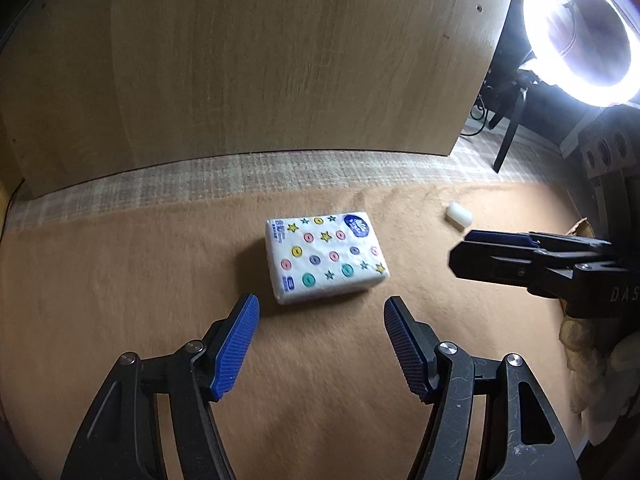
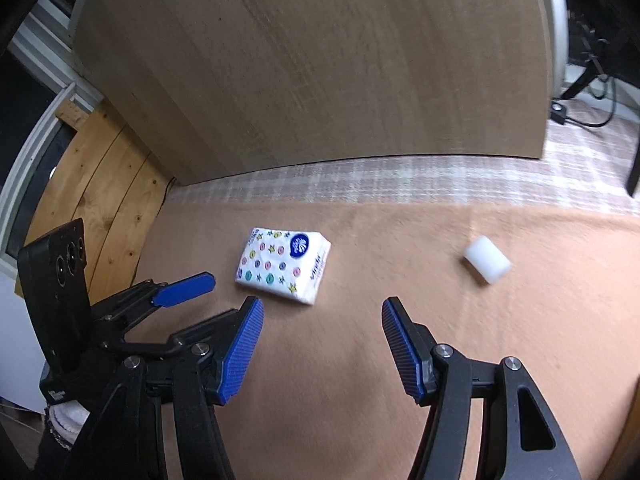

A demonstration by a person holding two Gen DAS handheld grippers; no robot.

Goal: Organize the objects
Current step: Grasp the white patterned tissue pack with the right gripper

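A white tissue pack [image 1: 325, 258] printed with coloured buttons and stars lies flat on the tan cloth; it also shows in the right wrist view [image 2: 285, 266]. A small white block [image 1: 459, 214] lies to its right, seen also in the right wrist view [image 2: 488, 265]. My left gripper [image 1: 322, 312] is open and empty, just short of the pack's near edge. My right gripper [image 2: 322, 314] is open and empty, above bare cloth between the pack and the block. The right gripper also shows from the side in the left wrist view [image 1: 464, 250]. The left gripper's blue finger [image 2: 184, 290] shows in the right wrist view.
A tall wooden panel [image 1: 260, 60] stands behind the cloth, past a strip of checked fabric [image 1: 240, 176]. A bright ring light [image 1: 580, 36] on a stand is at the far right. Wooden planks [image 2: 100, 184] lie to the left of the cloth.
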